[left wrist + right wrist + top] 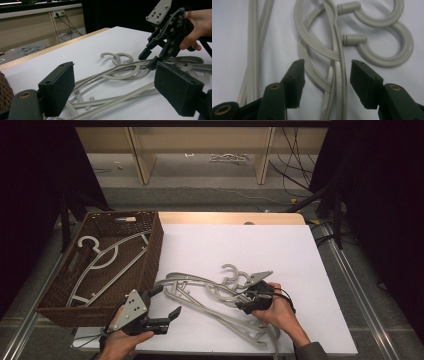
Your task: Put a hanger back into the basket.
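White table (300,260) bears unlabelled hangers (210,292); left gripper (167,302), right gripper (245,296) both gape wide.

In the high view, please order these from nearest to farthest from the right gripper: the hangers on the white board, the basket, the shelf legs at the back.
1. Hangers, under the right gripper on the white board.
2. Basket, at the left.
3. Shelf legs, on the floor behind the table.

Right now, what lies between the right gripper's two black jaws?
In the right gripper view, grey plastic hanger bars run between the open right gripper jaws.
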Demonstrator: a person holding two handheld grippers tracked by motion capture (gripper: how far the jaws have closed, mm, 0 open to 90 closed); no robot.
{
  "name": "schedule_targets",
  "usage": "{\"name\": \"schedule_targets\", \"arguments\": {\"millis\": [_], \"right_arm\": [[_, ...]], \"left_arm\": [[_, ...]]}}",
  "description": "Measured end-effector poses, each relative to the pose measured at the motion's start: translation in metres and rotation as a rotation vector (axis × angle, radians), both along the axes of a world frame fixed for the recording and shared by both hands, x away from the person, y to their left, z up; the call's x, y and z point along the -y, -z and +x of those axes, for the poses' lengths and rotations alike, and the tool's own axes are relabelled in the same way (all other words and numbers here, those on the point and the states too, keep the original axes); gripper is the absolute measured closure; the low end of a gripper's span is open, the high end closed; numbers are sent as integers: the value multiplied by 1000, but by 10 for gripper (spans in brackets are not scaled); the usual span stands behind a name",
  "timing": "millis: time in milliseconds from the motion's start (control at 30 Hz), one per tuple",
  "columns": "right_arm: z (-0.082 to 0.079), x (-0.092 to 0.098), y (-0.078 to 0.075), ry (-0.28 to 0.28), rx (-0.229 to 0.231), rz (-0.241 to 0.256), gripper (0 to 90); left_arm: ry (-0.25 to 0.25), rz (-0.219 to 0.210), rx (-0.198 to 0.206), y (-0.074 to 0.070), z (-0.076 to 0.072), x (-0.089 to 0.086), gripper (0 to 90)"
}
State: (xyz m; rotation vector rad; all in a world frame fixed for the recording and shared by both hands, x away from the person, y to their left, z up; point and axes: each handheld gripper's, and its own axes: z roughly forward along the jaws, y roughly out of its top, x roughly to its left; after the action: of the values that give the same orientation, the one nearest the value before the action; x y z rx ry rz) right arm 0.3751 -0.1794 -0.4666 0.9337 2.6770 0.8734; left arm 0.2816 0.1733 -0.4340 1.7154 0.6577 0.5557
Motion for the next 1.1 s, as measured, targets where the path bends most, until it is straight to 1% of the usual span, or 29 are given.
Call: {"name": "schedule_targets", "arguments": {"millis": [33, 67, 100, 133, 167, 200, 233, 267, 300, 333, 433, 467, 500, 600, 633, 667, 733, 800, 900, 967, 1033, 1067, 1100], "right_arm": [[2, 0, 1, -1, -5, -3, 505], [4, 0, 2, 2, -21, -4, 520], [6, 0, 3, 12, -26, 3, 519], [8, 0, 2, 25, -64, 23, 554], [10, 1, 3, 25, -58, 39, 584], [11, 1, 2, 37, -80, 33, 589], [14, 2, 4, 26, -68, 37, 598], [17, 4, 4, 20, -94, 55, 631], [17, 4, 4, 27, -106, 62, 637], [18, 5, 4, 35, -106, 73, 663], [21, 6, 4, 42, -130, 68, 685], [22, 7, 5, 56, -130, 66, 706], [23, 8, 5, 59, -132, 51, 708], [23, 7, 5, 55, -130, 49, 724], [23, 6, 4, 43, -137, 41, 746], [23, 5, 4, 39, -129, 35, 760], [23, 2, 3, 32, -128, 22, 794], [22, 0, 2, 24, -132, 6, 801], [20, -3, -2, 28, -109, -29, 808], [19, -3, -6, 15, -94, -39, 810], [17, -3, -11, 15, -75, -38, 812], [17, -3, -13, 15, -74, -38, 813], [16, -2, -15, 5, -58, -37, 815]], "left_arm": [[0, 1, 0, 0, 0, 0, 166], [1, 1, 0, 0, 0, 0, 166], [2, 1, 2, 0, -1, 0, 166], [4, 2, 3, 0, -1, 0, 167], [5, 3, 3, 0, -1, 0, 167], [4, 5, 3, 0, -1, 0, 167], [4, 6, 4, 0, -1, 0, 167], [3, 6, 4, 0, -1, 0, 169], [2, 5, 3, 0, 0, 0, 170], [2, 4, 3, 0, 0, 0, 170], [4, 1, 5, 0, 0, 0, 172], [7, 2, 6, 0, 0, 0, 174], [7, 1, 7, 0, -1, 1, 174], [8, 5, 11, 0, -1, 1, 175], [7, 6, 10, 1, -1, 1, 176], [5, 7, 6, 1, 0, 1, 177], [6, 8, 5, 1, 0, 1, 177], [6, 7, 7, 0, 0, 1, 178], [7, 3, 8, 0, 0, 0, 179], [10, -1, 13, 0, 0, 0, 180], [9, 0, 9, -1, 0, 0, 180], [8, 0, 7, -1, 0, 0, 180], [7, -2, 6, -1, 0, 0, 180]]}}
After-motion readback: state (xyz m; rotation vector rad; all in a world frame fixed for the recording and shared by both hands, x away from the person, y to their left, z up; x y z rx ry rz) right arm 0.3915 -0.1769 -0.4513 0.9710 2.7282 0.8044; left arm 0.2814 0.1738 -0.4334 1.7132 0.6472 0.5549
